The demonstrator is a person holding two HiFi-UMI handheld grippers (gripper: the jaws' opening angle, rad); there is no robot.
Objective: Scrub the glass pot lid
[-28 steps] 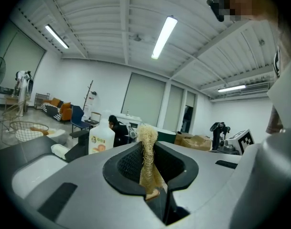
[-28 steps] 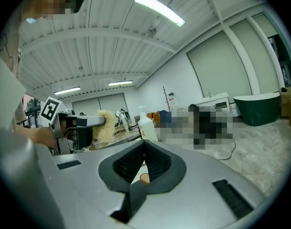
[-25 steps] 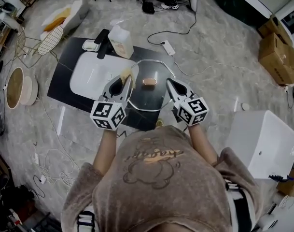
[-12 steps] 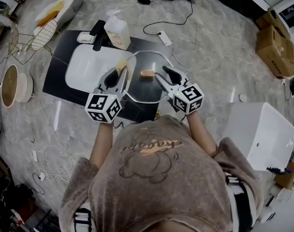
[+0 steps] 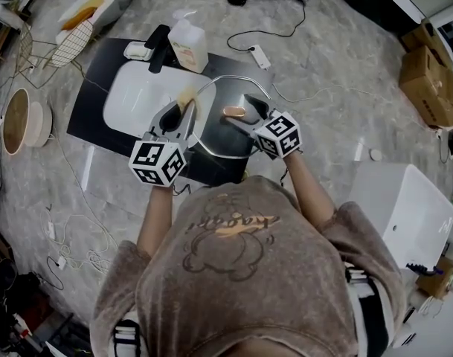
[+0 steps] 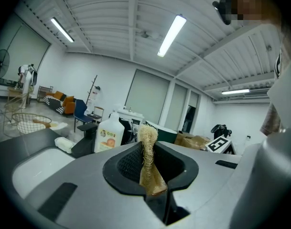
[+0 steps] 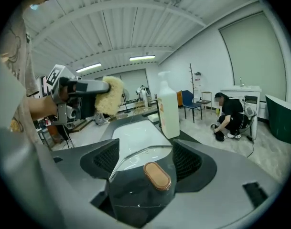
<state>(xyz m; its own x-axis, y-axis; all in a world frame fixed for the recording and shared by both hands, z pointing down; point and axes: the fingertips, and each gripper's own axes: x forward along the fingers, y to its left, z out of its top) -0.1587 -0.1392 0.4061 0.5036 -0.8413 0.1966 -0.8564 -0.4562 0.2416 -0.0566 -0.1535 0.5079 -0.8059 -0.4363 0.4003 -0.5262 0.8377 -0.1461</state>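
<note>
Glass lid lies ahead of the right tool — jaws opening around its knob — left tool clamped on loofah.

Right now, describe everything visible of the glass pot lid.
The glass pot lid is round, clear glass with a thin metal rim and an oval copper-coloured knob at its centre. It lies knob up on the black board, its left edge seeming to overlap the white sink. The right claw is opening, the knob between its jaws, pads not pressing.
</note>
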